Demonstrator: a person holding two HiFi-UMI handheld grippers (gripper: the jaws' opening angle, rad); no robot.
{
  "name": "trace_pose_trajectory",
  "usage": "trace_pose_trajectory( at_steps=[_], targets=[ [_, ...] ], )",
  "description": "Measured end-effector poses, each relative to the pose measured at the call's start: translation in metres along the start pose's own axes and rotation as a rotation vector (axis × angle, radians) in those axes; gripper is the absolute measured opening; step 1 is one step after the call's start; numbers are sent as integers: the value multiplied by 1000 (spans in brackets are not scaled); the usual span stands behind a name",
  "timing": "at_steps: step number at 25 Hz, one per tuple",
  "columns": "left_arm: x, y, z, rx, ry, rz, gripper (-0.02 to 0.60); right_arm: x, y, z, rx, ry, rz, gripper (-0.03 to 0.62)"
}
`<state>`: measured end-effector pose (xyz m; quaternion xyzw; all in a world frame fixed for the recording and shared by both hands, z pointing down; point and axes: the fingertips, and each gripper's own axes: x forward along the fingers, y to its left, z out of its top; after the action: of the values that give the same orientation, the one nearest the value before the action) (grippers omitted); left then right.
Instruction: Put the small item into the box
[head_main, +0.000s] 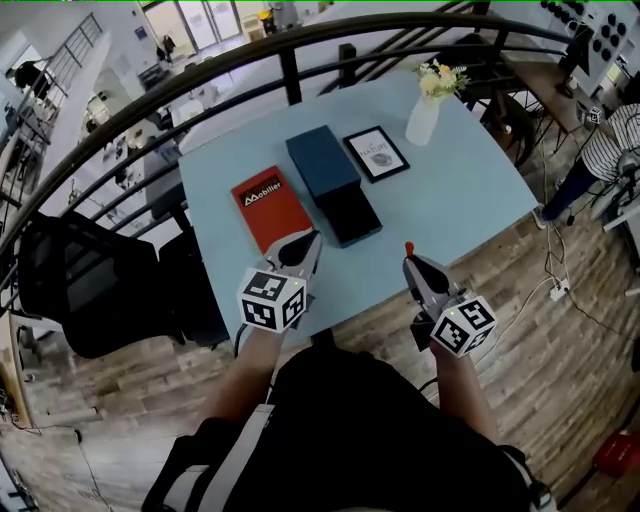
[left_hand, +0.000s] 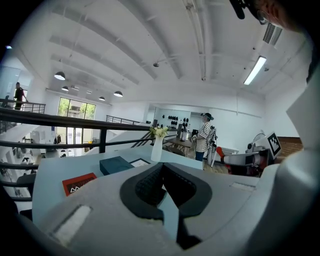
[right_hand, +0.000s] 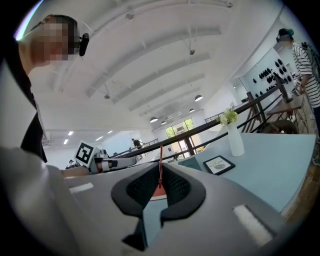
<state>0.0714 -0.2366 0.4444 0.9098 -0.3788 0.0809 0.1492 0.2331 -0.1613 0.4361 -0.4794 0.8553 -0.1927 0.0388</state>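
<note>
On the light blue table (head_main: 450, 200) lies an open black box base (head_main: 348, 214), with its dark blue lid (head_main: 322, 160) just behind it. My right gripper (head_main: 410, 260) hovers over the table's near edge, to the right of the box, shut on a small thin red item (head_main: 408, 247). In the right gripper view the red item (right_hand: 160, 167) stands upright between the pads of the right gripper (right_hand: 160, 182). My left gripper (head_main: 305, 246) hangs near the box's front left corner, shut, with nothing in it. The left gripper (left_hand: 162, 176) shows its pads closed together.
A red booklet (head_main: 265, 205) lies left of the box. A framed card (head_main: 376, 153) and a white vase with flowers (head_main: 425, 110) stand at the table's far right. A black railing (head_main: 290, 75) runs behind the table. A person in a striped shirt (head_main: 600, 150) stands far right.
</note>
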Motion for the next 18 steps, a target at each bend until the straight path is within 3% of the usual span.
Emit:
trace_pose_trajectory(
  at_steps=[5,10,18],
  targets=[
    [12,36,10,18,1,-10,6,46,-10,11,-16,19,-21,18],
    [20,55,-3,14,30,-45,8,84,-3,2,-11,50,-15,18],
    [43,83,-13,-51,37,-22,8,114,-26,-17,14,135,-18,18]
  ],
)
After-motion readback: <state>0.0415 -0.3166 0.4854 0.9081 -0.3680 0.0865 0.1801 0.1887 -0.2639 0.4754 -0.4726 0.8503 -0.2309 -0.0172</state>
